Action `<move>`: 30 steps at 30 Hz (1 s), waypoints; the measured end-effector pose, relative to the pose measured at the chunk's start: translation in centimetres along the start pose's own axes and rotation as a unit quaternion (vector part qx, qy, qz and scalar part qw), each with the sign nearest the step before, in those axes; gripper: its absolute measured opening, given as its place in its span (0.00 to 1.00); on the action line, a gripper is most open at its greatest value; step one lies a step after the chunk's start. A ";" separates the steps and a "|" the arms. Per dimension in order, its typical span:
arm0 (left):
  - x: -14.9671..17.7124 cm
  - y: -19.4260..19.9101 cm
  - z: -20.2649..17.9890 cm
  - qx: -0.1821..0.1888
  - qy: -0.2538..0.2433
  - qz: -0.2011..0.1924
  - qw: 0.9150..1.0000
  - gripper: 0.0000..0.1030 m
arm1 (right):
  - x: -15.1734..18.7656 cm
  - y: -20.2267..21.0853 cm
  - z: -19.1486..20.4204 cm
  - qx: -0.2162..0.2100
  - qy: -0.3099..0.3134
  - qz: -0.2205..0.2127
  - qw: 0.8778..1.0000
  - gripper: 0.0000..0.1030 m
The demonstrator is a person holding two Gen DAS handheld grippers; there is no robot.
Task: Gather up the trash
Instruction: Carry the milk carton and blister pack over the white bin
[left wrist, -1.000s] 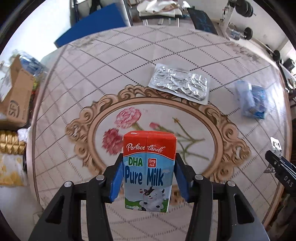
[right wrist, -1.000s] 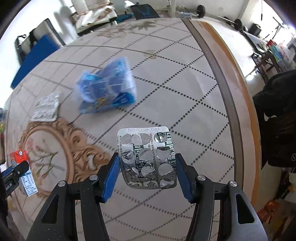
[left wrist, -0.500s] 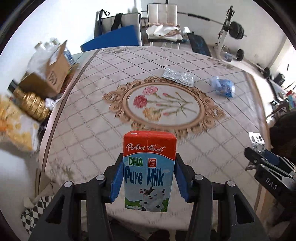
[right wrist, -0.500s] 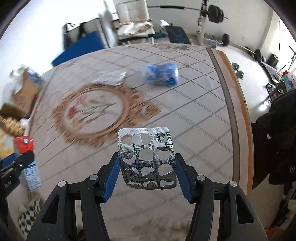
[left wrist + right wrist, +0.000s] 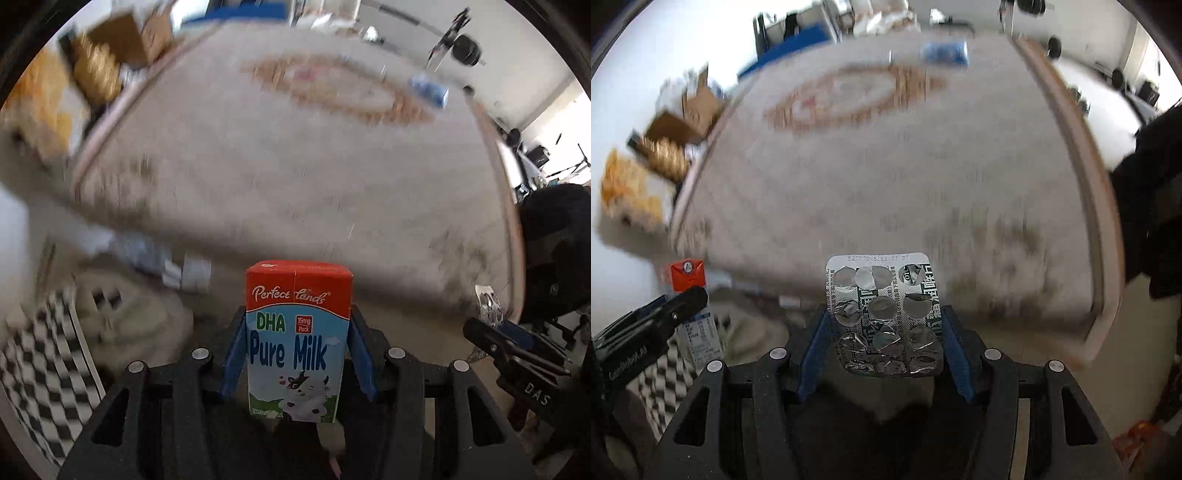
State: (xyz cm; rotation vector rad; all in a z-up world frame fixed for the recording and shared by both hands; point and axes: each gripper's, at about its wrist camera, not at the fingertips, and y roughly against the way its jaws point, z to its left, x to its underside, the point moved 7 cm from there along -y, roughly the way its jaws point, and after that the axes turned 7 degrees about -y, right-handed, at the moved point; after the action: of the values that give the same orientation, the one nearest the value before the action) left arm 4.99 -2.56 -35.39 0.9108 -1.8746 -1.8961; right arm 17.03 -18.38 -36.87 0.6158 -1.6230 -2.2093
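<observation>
My left gripper is shut on a red, white and blue "Pure Milk" carton, held upright off the near edge of the table. My right gripper is shut on an empty silver pill blister pack, also held off the table's near edge. The left gripper and carton show at the left of the right wrist view; the right gripper with the blister shows at the right of the left wrist view. A blue plastic wrapper and a blurred silver blister lie far back on the table.
A cardboard box, gold items and yellow packs sit left of the table. A checkered thing and a pale round shape lie below at the left. A dark garment hangs at the right. Gym gear stands behind.
Both grippers have pulled back from the table with their loads and now hang past its near edge. The view is motion-blurred. Both grips are unchanged.
</observation>
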 end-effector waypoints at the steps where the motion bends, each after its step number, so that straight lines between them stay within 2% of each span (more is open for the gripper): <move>1: 1.4 -1.4 0.4 -0.001 0.008 0.017 1.000 0.46 | 1.7 -1.4 -0.5 0.005 0.001 0.020 1.000 0.58; 6: 7.5 -10.2 2.4 0.015 0.060 0.101 0.993 0.46 | 8.6 -9.5 -2.4 0.021 0.016 0.114 0.993 0.58; 11: 10.7 -20.2 4.0 0.023 0.091 0.149 0.984 0.46 | 11.8 -19.0 -4.1 0.041 0.032 0.156 0.986 0.58; 15: 12.1 -29.8 5.3 0.057 0.122 0.179 0.975 0.46 | 12.5 -27.5 -5.8 0.055 0.032 0.162 0.985 0.58; 20: 12.2 -40.4 6.4 0.121 0.165 0.196 0.959 0.46 | 11.8 -37.4 -7.7 0.061 0.013 0.155 0.986 0.58; 24: 11.5 -45.7 6.7 0.157 0.176 0.208 0.949 0.47 | 11.2 -43.6 -9.1 0.053 -0.018 0.162 0.985 0.58; 28: 10.9 -49.0 7.4 0.182 0.182 0.223 0.940 0.48 | 10.8 -47.9 -9.5 0.035 -0.034 0.163 0.985 0.58; 30: 10.8 -49.5 7.9 0.192 0.189 0.225 0.936 0.65 | 10.5 -49.1 -9.3 0.023 -0.040 0.159 0.986 0.59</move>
State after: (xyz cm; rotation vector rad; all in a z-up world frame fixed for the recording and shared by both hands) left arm 2.08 0.91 -86.48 0.7914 -2.0167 -1.0262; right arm 12.41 -16.66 -87.67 0.2583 -1.6834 -1.9887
